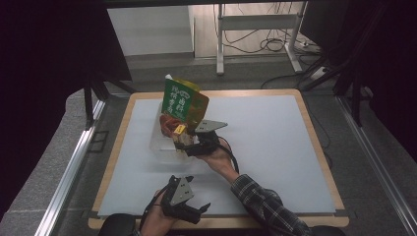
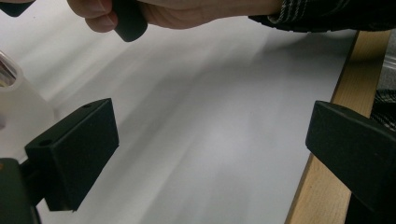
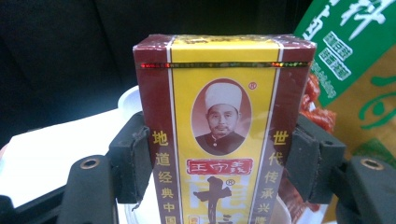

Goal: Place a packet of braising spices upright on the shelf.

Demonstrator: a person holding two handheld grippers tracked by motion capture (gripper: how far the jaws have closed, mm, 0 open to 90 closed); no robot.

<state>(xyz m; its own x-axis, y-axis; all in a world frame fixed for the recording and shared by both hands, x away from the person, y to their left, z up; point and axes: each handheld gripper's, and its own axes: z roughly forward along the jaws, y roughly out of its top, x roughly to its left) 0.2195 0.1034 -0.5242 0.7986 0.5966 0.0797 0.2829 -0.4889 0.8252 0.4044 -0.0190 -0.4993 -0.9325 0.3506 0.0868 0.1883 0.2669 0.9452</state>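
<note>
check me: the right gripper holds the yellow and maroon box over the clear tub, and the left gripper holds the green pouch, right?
Not quite. The left gripper holds nothing: the left gripper view shows its jaws apart over the bare mat. The green pouch stands in the tub. The right gripper does hold the box.

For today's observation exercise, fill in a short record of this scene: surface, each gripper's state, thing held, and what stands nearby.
surface: white mat on a wooden table
right gripper: shut on the maroon-and-yellow box
left gripper: open, nothing between the jaws
nearby: green-and-amber pouch upright in a clear container, beside the box
</note>
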